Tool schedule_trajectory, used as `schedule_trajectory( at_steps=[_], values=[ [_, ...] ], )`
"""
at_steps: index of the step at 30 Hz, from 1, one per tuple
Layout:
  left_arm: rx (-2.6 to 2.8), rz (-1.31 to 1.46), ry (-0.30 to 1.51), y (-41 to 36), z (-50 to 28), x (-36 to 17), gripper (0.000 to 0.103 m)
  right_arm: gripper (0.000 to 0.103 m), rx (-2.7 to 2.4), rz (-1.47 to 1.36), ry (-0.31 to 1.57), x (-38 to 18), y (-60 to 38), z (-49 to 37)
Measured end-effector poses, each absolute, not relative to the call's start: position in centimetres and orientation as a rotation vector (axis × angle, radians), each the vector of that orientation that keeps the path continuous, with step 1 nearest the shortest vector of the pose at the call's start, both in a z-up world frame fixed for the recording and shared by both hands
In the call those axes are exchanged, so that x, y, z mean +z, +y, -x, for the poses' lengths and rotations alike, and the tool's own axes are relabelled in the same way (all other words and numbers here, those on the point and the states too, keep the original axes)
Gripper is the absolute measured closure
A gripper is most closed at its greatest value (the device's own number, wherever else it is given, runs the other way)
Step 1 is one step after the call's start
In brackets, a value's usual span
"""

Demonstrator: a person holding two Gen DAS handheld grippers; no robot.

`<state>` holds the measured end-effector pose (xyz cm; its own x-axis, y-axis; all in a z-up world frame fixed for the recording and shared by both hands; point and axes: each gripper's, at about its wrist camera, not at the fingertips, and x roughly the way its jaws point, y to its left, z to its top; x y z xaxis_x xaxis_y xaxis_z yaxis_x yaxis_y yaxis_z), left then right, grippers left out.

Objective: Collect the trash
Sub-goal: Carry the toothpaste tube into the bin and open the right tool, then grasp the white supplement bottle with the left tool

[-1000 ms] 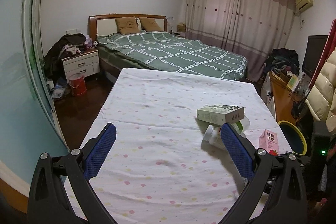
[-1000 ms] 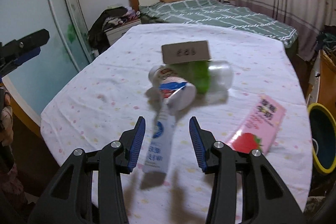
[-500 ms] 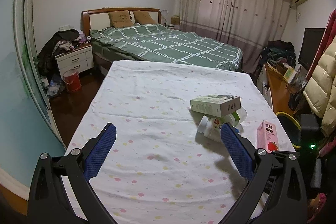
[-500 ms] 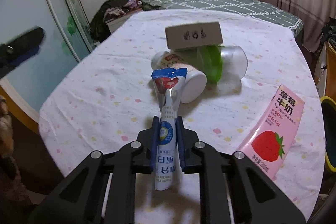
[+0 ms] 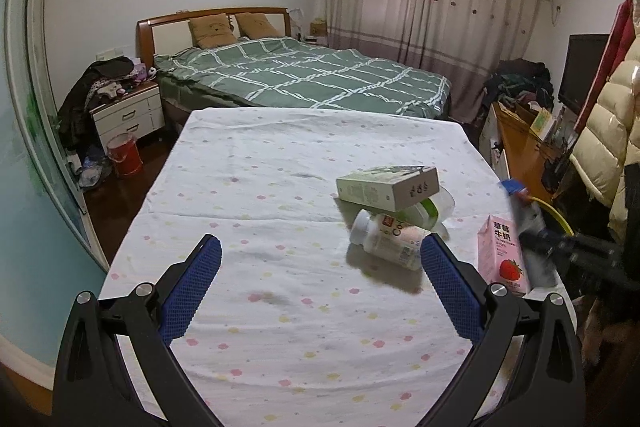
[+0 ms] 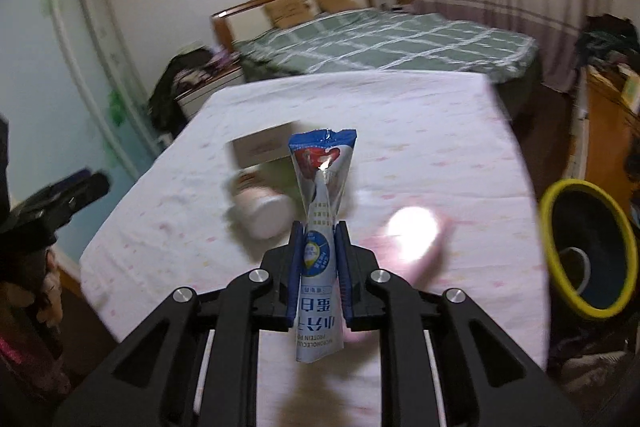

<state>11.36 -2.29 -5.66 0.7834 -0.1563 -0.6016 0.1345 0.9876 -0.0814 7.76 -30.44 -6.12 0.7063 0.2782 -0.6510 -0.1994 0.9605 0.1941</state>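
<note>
My right gripper [image 6: 319, 227] is shut on a blue and white snack wrapper [image 6: 320, 195] and holds it above the table [image 6: 420, 131]; it shows blurred at the right in the left wrist view [image 5: 524, 211]. On the cloth lie a white bottle [image 5: 390, 239], a green and clear cup [image 5: 430, 209] and a pale box [image 5: 386, 187] stacked on them. A pink strawberry milk carton [image 5: 500, 255] lies at the table's right edge. My left gripper [image 5: 320, 259] is open and empty above the near part of the table.
A yellow-rimmed bin [image 6: 588, 247] stands on the floor right of the table. A bed [image 5: 304, 75] lies beyond the table, a nightstand [image 5: 128, 115] and red bucket [image 5: 124, 159] at left, a wooden desk [image 5: 524, 151] at right.
My right gripper closed on the wrapper, lifted it off the table and swung right toward the bin. My left gripper stayed open and drifted slightly.
</note>
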Motion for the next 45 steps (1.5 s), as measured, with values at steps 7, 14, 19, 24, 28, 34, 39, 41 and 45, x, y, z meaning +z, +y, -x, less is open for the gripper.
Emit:
schedule_trajectory(
  at_steps=[7,14,19,24,28,34,39,41,45],
  values=[
    [-0.192,0.005,0.672,-4.7,-12.2,-6.2,0.005,0.087,0.095,-0.187,0.730,-6.5,-38.6,-8.2],
    [-0.232,-0.023,0.694,-7.3,-13.3,-6.9,0.005,0.087,-0.097,-0.222,0.735,-7.4,-46.5,-9.3],
    [-0.254,-0.047,0.706,-8.8,-13.7,-7.2,0.005,0.087,-0.189,-0.229,0.768,-9.2,-50.6,-11.0],
    [-0.261,-0.065,0.714,-9.8,-14.0,-7.4,0.005,0.087,-0.243,-0.264,0.821,-11.7,-54.2,-12.8],
    [-0.262,-0.071,0.721,-10.1,-14.2,-7.4,0.005,0.086,-0.277,-0.279,0.841,-13.0,-55.6,-13.5],
    [-0.277,-0.079,0.734,-10.7,-14.8,-7.8,0.005,0.064,-0.311,-0.296,0.852,-13.9,-56.8,-13.9],
    [-0.291,-0.080,0.746,-11.0,-15.3,-8.2,0.005,0.063,-0.312,-0.287,0.849,-13.8,-56.9,-13.7],
    [-0.299,-0.079,0.753,-11.1,-15.5,-8.4,0.005,0.063,-0.310,-0.285,0.846,-13.7,-56.7,-13.6],
    [-0.320,-0.088,0.767,-11.2,-16.0,-9.0,0.005,0.062,-0.299,-0.286,0.836,-13.4,-56.3,-13.4]
  ],
)
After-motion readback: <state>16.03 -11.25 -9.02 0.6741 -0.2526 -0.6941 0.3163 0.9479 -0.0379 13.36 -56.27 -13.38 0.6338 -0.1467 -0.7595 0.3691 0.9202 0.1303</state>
